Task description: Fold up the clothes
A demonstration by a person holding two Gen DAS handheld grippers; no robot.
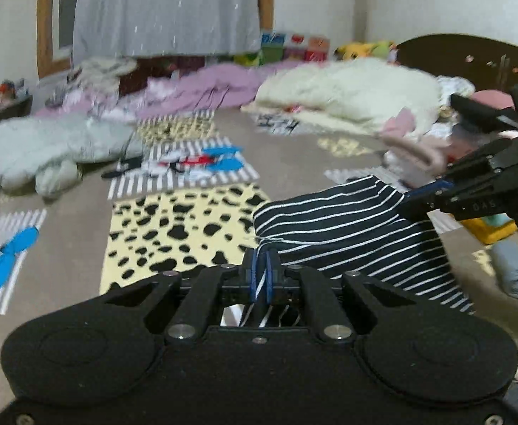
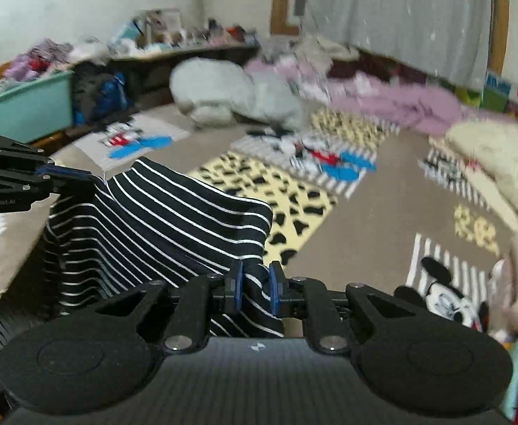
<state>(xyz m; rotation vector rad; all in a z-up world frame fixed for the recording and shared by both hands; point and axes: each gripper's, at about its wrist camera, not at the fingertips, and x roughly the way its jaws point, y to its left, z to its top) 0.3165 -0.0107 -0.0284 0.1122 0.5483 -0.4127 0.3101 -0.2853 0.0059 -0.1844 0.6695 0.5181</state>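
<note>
Garment (image 1: 347, 226) over bedspread (image 1: 82, 248), between grippers; blanket pile (image 1: 347, 92) behind

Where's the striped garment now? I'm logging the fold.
The striped garment hangs between the left gripper and right gripper, over the patterned bedspread.

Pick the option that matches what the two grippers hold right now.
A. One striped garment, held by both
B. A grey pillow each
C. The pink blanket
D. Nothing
A: the left gripper and the right gripper each pinch the black-and-white striped garment, stretched between them.
</note>
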